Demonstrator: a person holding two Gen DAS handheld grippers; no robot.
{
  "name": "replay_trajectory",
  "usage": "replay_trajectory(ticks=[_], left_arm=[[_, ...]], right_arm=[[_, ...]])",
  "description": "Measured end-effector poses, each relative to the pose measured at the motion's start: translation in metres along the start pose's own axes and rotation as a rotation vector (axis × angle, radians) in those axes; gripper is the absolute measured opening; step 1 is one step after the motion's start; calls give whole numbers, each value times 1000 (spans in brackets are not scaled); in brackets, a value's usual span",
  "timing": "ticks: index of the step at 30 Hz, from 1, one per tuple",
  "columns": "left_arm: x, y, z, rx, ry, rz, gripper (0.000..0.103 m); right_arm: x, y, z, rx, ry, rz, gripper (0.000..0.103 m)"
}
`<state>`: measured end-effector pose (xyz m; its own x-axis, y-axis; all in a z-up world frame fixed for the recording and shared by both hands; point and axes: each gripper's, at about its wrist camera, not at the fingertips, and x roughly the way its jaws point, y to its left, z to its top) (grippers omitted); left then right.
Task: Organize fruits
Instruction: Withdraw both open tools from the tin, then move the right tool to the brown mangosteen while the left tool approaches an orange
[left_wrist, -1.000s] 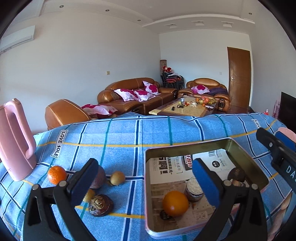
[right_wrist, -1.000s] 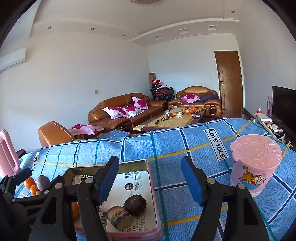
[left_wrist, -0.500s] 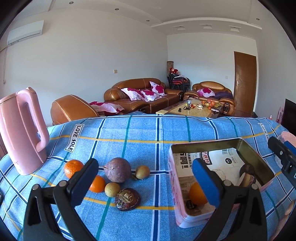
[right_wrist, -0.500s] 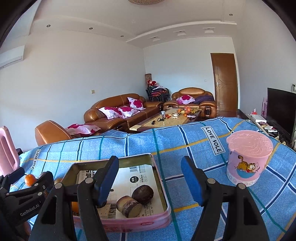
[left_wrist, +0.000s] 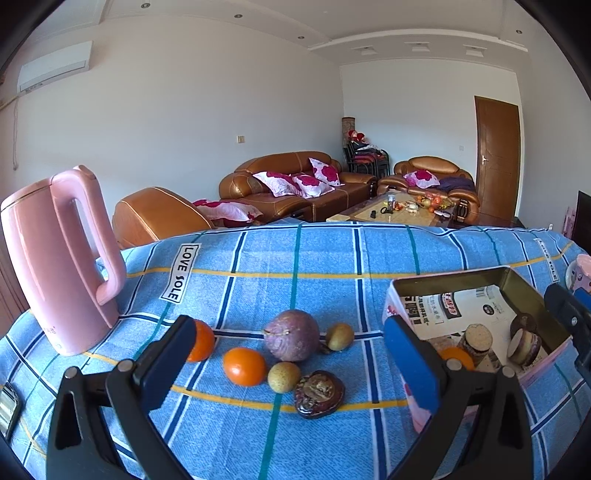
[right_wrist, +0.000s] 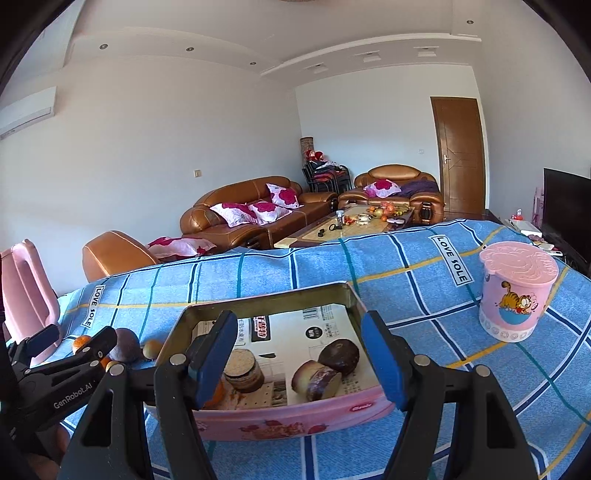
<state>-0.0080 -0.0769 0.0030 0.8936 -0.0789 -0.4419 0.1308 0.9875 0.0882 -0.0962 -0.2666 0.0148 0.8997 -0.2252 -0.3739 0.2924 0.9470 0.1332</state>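
Note:
A pink tin box (left_wrist: 532, 295) (right_wrist: 258, 424) lined with printed paper sits on the blue checked cloth. It holds an orange (left_wrist: 456, 359), a cut round piece (right_wrist: 243, 367) and dark fruits (right_wrist: 338, 350). Left of it lie two oranges (left_wrist: 243, 366), a purple passion fruit (left_wrist: 291, 335), two small greenish fruits (left_wrist: 283, 376) and a dark wrinkled fruit (left_wrist: 319, 394). My left gripper (left_wrist: 288, 373) is open and empty, just in front of the loose fruits. My right gripper (right_wrist: 301, 358) is open and empty over the tin's near wall.
A pink kettle (left_wrist: 55, 258) stands at the left of the table. A pink lidded cartoon cup (right_wrist: 515, 290) stands at the right. The left gripper also shows in the right wrist view (right_wrist: 62, 354). Sofas and a coffee table lie beyond the table's far edge.
My left gripper has swung left from the tin, so the loose fruits now lie between its fingers. My right gripper has shifted slightly over the tin. Both stay open.

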Motion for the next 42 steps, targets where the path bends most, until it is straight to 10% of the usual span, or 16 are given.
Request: replay_trajectory(ticks=[24, 42], left_arm=[[49, 142, -7, -194, 162, 237, 103], [58, 168, -13, -211, 218, 298, 103]], right_arm=[[22, 124, -22, -179, 134, 162, 71], [84, 196, -50, -447, 442, 235, 55]])
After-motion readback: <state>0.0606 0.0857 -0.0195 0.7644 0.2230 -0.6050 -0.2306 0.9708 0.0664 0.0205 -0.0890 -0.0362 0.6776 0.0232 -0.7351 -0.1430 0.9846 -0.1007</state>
